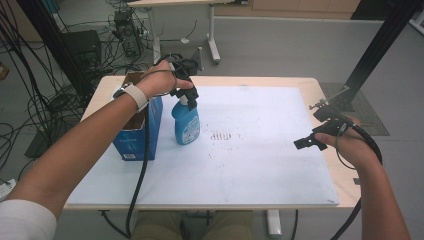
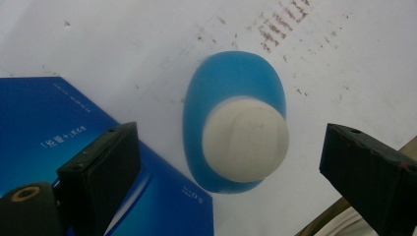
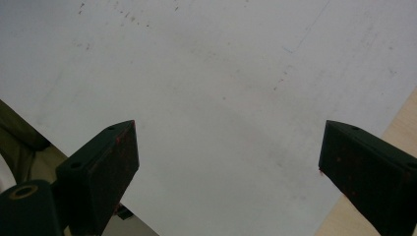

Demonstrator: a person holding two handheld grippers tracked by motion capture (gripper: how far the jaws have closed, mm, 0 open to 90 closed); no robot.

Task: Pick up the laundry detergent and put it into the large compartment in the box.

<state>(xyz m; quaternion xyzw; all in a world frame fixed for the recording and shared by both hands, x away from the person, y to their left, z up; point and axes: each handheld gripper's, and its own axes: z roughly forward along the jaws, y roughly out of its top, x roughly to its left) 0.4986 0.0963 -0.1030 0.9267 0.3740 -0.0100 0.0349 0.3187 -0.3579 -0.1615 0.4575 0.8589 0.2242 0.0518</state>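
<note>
I hold my left tongs [image 2: 228, 162] spread wide above the white cap of the blue spray bottle [image 1: 185, 121], which stands upright just right of the blue carton [image 1: 135, 135] on the bench [image 1: 260, 165]. My right tongs [image 3: 228, 162] are spread too, over the bench's right edge.

a board [image 1: 260, 170] lies on the table [image 1: 320, 85] and covers most of its top. a box [image 1: 137, 137] stands on the board's left part, near the far edge. a spray bottle [image 1: 186, 122] stands upright just right of the box. the left gripper [image 1: 185, 90] hangs directly above the bottle's top [image 2: 245, 138], jaws spread to either side of it. the right gripper [image 1: 312, 141] hovers over the board's right edge, well apart from the bottle. a patch of marks [image 1: 221, 136] lies on the board right of the bottle.
</note>
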